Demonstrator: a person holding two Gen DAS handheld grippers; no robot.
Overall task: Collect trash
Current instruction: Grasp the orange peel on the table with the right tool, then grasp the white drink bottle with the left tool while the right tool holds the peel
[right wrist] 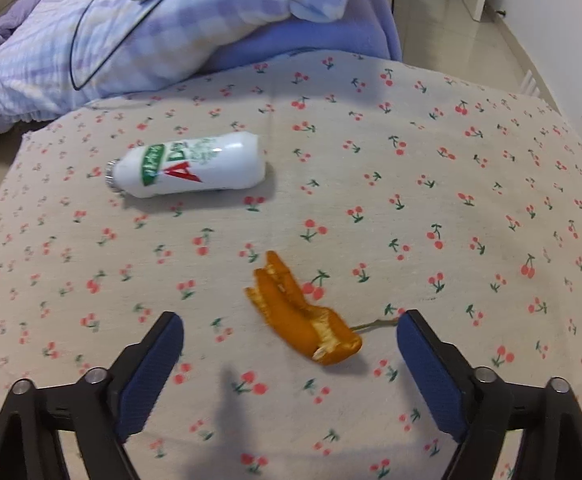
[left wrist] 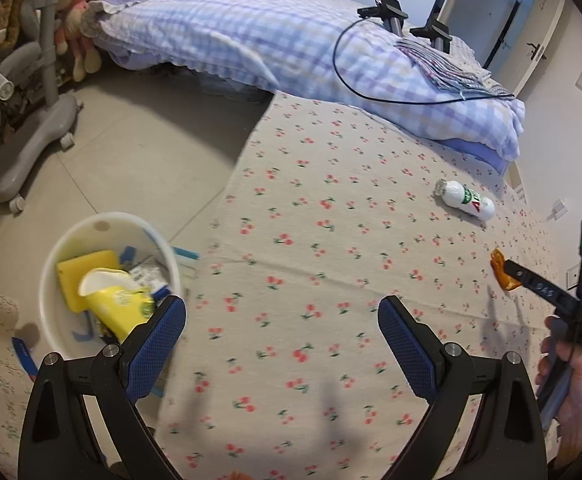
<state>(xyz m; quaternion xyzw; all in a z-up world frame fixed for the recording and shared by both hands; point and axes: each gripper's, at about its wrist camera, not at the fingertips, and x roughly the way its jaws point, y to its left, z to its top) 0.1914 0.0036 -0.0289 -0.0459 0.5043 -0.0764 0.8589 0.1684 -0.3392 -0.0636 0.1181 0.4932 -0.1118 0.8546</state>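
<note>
**Both tools released over the cherry-print bed, peel and bottle not yet taken**

Right tool (right wrist: 289, 334) spread wide and gripping nothing, angled down at the bed (right wrist: 451, 208). Orange peel (right wrist: 303, 316) flat on the sheet, just ahead of the tips and between the two blue pads (right wrist: 151, 376), touching neither. White bottle (right wrist: 189, 166) on its side farther ahead and to the left of that tool, cap end pointing left, well apart from the peel. Rumpled checked quilt (right wrist: 151, 32) beyond the bottle, a black cable (right wrist: 91, 52) looped across it.

Left tool (left wrist: 281, 316) likewise released and empty, jaws wide, held over the sheet near the bed's edge. White bin (left wrist: 51, 280) on the floor just ahead of its left finger (left wrist: 159, 344), partly hidden by it; yellow packet (left wrist: 119, 304) and other scraps inside. Bottle (left wrist: 465, 200) far ahead to the right of this tool; peel (left wrist: 501, 272) nearer, at the right, partly behind a finger of the right tool (left wrist: 531, 280). Hand (left wrist: 571, 376) holding that tool at the right edge. Grey wheeled stand (left wrist: 35, 148) on the floor beyond the bin.
</note>
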